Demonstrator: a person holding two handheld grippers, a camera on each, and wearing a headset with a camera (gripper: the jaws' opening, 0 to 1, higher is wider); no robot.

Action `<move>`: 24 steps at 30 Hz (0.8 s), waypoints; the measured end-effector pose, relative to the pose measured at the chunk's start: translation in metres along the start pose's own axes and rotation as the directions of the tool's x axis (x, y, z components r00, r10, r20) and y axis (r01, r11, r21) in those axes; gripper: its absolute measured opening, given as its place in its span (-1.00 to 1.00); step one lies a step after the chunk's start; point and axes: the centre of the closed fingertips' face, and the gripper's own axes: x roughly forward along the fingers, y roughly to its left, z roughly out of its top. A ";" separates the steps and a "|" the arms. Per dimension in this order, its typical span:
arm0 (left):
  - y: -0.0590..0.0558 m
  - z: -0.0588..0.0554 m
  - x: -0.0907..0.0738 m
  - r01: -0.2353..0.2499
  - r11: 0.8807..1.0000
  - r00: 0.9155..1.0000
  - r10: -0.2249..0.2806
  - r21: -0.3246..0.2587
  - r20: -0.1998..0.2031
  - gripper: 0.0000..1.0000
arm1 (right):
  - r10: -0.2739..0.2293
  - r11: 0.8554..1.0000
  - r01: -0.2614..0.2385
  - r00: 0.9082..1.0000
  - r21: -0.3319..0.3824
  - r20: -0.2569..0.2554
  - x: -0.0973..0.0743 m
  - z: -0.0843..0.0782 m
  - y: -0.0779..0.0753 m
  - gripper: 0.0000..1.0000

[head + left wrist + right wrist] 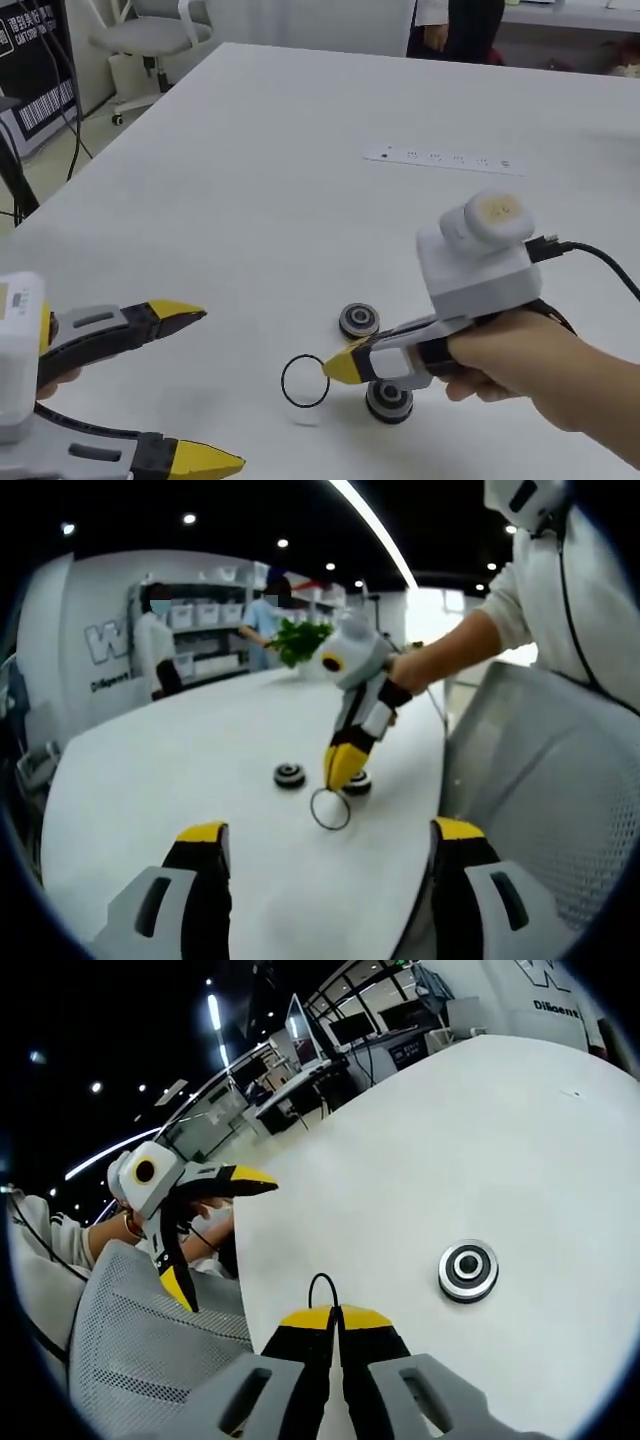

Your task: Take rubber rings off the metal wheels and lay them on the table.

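Observation:
My right gripper point(340, 367) is shut on a thin black rubber ring point(305, 381), which hangs from its yellow tips just above the white table point(260, 180). One metal wheel point(359, 320) lies beyond the tips. A second wheel point(389, 400) sits under the gripper's body. My left gripper point(205, 390) stands open at the lower left, well apart from the ring, with nothing between its jaws. In the left gripper view the ring point(330, 808) dangles below the right gripper point(345, 767), near both wheels point(289, 775). The right gripper view has the ring point(322, 1290) at my shut tips point(337, 1318) and one wheel point(468, 1268).
A white power strip point(445, 158) lies farther back on the table. An office chair point(150, 35) stands past the far left corner and a person point(450, 25) at the far end. A grey mesh chair point(540, 780) is beside the table.

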 end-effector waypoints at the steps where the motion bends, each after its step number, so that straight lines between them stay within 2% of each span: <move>1: 0.000 0.000 0.000 0.001 1.000 1.000 -0.001 -0.001 0.001 0.67 | -0.005 1.000 0.005 1.000 0.000 -0.004 0.001 -0.001 -0.001 -1.00; 13: 0.000 0.003 0.000 -0.004 1.000 1.000 0.004 -0.017 0.018 0.68 | -0.031 0.999 0.031 0.999 0.010 -0.033 0.010 -0.009 -0.011 -1.00; 21: 0.001 0.004 -0.001 -0.009 1.000 1.000 0.009 -0.025 0.026 0.67 | -0.040 0.999 0.041 0.999 0.015 -0.023 0.010 -0.009 -0.014 -1.00; 24: 0.001 0.004 -0.001 -0.011 0.999 0.999 0.012 -0.030 0.029 0.67 | -0.046 0.999 0.047 0.999 0.018 -0.019 0.009 -0.009 -0.016 -0.94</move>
